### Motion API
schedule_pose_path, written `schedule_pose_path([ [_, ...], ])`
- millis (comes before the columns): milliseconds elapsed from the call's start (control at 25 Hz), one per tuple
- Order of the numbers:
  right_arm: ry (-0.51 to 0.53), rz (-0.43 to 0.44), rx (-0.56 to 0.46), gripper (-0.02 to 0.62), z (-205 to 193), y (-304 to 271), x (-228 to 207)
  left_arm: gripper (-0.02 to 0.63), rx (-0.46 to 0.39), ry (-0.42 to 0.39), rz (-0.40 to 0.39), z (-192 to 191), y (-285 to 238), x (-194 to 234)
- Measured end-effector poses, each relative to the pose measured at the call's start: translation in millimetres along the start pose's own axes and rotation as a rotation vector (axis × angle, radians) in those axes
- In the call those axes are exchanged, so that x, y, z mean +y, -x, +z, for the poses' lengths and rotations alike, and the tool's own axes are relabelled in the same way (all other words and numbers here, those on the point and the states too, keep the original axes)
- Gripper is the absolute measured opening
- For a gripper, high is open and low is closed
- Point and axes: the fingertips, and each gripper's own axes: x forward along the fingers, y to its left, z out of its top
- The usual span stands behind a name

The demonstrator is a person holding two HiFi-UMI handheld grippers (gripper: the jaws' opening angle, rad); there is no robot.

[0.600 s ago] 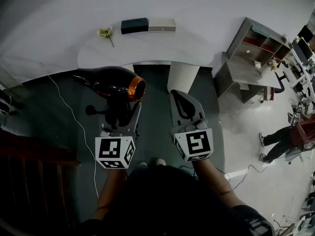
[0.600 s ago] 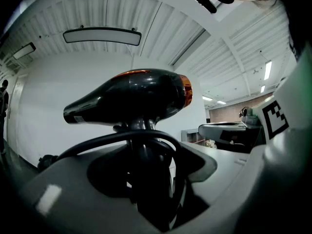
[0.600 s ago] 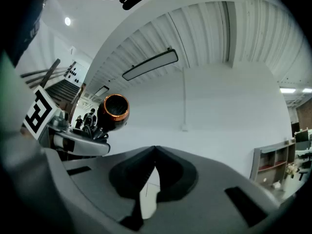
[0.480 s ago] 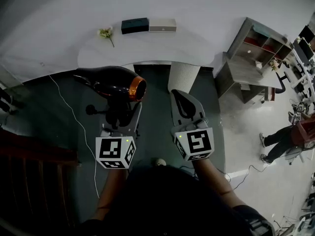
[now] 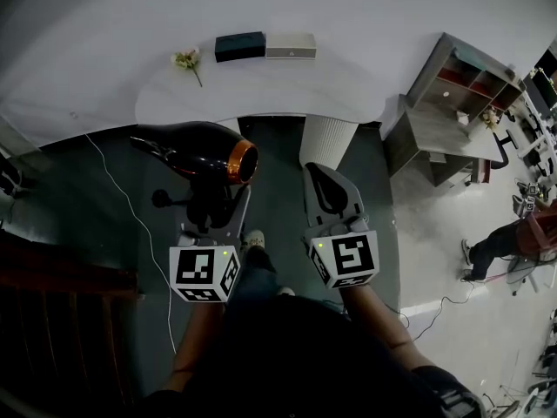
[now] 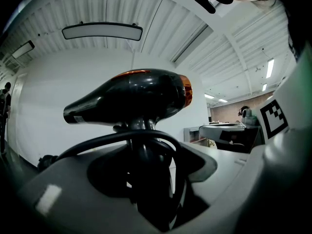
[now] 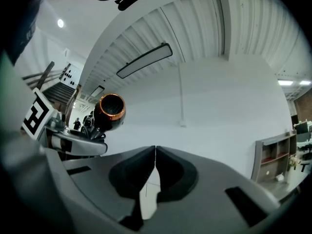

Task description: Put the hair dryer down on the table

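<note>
A black hair dryer with a copper ring at its rear stands upright in my left gripper, whose jaws are shut on its handle. In the left gripper view the hair dryer fills the middle, its handle and looped cord wedged between the jaws. It hangs in the air in front of the white curved table, short of its edge. My right gripper is beside it to the right, shut and empty, its pads touching. The right gripper view catches the hair dryer from behind, at the left.
On the table lie a dark box, a pale box and a small flower sprig. A white ribbed pedestal stands under the table. A grey shelf unit is at the right. A thin cable trails over the dark floor.
The whole view has shifted slightly; the hair dryer and both grippers sit a little lower and nearer the table. A shoe has come forward between the grippers.
</note>
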Motion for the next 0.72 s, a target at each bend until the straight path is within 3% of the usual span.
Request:
schedule_pose_path([
  [720,-0.026,-0.064,0.059,0.012,-32.9,-212.4,-47.2,0.296,-0.025,0.001,-0.065,3.3,-175.4,139.1],
])
